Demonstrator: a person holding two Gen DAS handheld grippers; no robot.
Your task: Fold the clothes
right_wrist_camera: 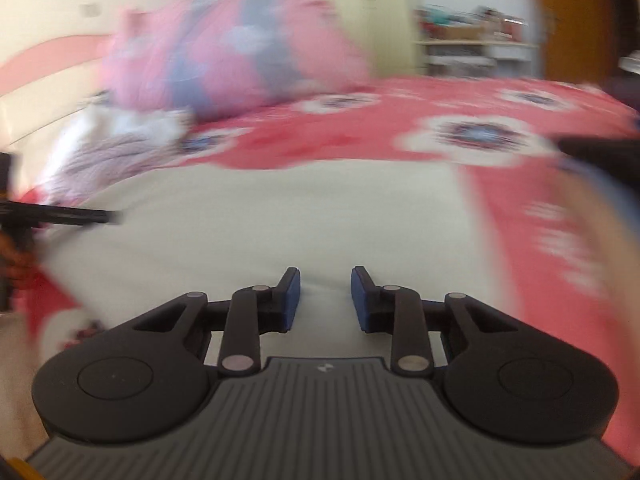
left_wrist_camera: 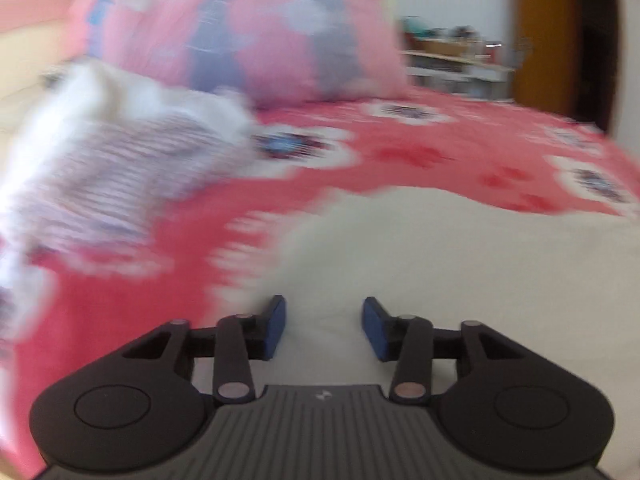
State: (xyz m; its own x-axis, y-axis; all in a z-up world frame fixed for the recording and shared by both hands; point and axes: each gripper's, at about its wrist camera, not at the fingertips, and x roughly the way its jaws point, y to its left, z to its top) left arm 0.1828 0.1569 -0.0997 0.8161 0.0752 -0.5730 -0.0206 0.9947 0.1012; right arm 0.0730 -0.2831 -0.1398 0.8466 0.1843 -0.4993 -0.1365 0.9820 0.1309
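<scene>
Cream garment spread flat on bed, no fold visible; folding judged barely begun. Left hand-held gripper released, jaws parted over cream cloth, nothing between. Right hand-held gripper likewise released above same garment. Striped clothes heaped near pillow, unfolded.

Ahead of us a garment lies on the bed, the clothes heap at ten o'clock, the pillow behind at twelve.

A cream garment lies spread flat on the bedspread.
</scene>
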